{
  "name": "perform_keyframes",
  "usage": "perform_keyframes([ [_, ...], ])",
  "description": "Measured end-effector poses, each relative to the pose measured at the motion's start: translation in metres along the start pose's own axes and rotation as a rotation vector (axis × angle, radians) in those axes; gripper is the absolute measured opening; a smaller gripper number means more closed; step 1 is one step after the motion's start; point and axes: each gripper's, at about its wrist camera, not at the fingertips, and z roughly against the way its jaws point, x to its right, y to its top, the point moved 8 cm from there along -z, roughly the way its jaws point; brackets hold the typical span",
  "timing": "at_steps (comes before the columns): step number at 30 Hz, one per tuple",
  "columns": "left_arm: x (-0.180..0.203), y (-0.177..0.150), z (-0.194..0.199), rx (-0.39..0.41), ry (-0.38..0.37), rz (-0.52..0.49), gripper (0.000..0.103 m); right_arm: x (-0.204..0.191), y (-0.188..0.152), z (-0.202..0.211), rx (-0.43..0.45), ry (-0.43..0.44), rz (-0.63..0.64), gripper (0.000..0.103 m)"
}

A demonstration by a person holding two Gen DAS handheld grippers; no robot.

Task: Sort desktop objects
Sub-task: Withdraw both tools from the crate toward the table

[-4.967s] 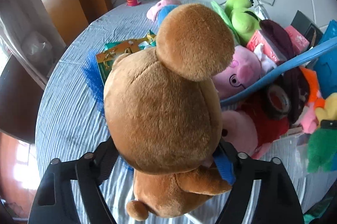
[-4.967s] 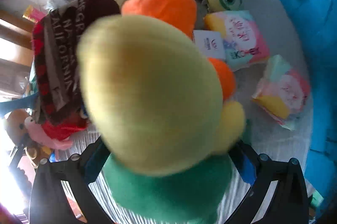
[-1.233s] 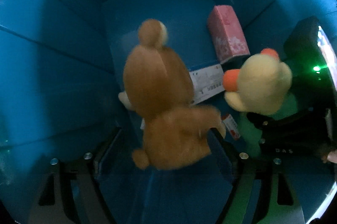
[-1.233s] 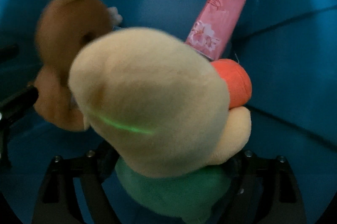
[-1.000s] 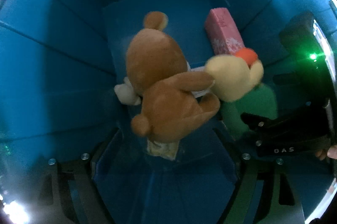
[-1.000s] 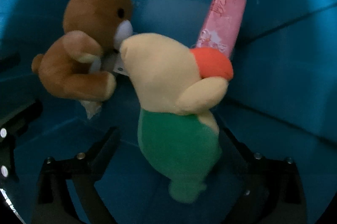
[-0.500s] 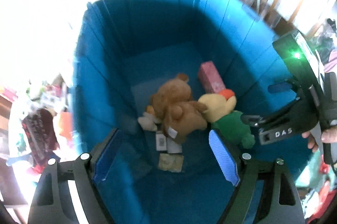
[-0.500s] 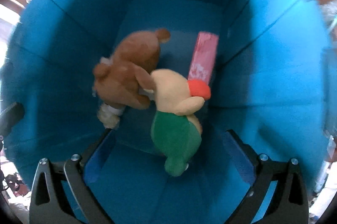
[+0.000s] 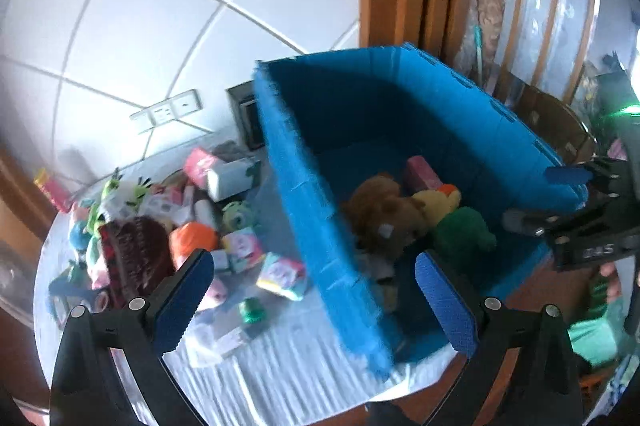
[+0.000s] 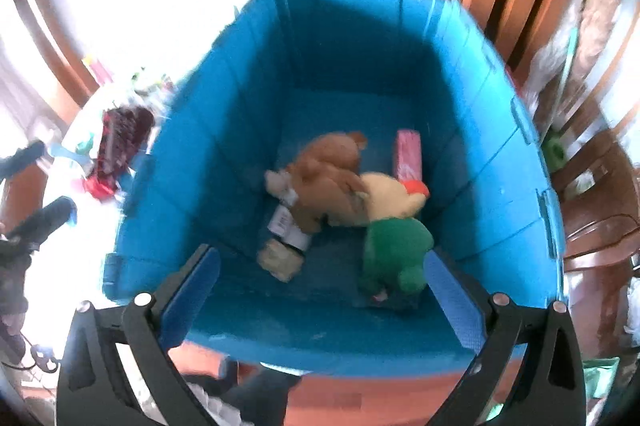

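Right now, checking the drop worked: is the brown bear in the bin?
In. The brown bear lies on the blue bin floor, against the yellow plush.

L gripper [image 9: 316, 290] jaws apart, empty | brown bear [image 9: 384, 214] + duck [image 9: 438, 200] in blue bin [image 9: 304, 186] | pic blurry, prob. touching

Both wrist views look down (from above) into the blue bin [image 9: 304, 194] [image 10: 248, 130].

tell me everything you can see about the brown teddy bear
The brown bear is a soft plush with round ears, a pale muzzle and a white tag on it. It lies on its side on the floor of the blue bin, not held by either gripper. The yellow duck plush in green presses against it on one side, and small packets lie against its other side. A pink pack stands just behind it; contact there is unclear.
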Motion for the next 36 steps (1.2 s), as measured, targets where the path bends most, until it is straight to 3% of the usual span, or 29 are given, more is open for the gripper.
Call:
perform_keyframes([
  [2,-0.024,-0.02,0.014,0.023,0.016,0.017,0.102,-0.02,-0.008,0.02,0.071,-0.037,-0.009,0.103],
  [5,-0.057,-0.052,0.034,0.039,0.029,0.036,0.102,-0.067,-0.028,0.042,0.138,-0.011,-0.018,0.103],
  [11,-0.116,-0.114,0.064,0.024,0.056,0.066,0.102,-0.152,-0.066,0.055,0.178,0.032,-0.014,0.103],
  [15,-0.143,-0.14,0.076,0.022,0.088,0.101,0.102,-0.195,-0.085,0.059,0.195,0.037,-0.003,0.103],
  [22,-0.167,-0.166,0.088,0.056,0.163,0.188,0.102,-0.225,-0.099,0.051,0.236,0.041,0.008,0.103],
  [36,-0.151,-0.207,0.109,0.054,0.203,0.239,0.102,-0.255,-0.136,0.038,0.268,0.027,0.008,0.103],
])
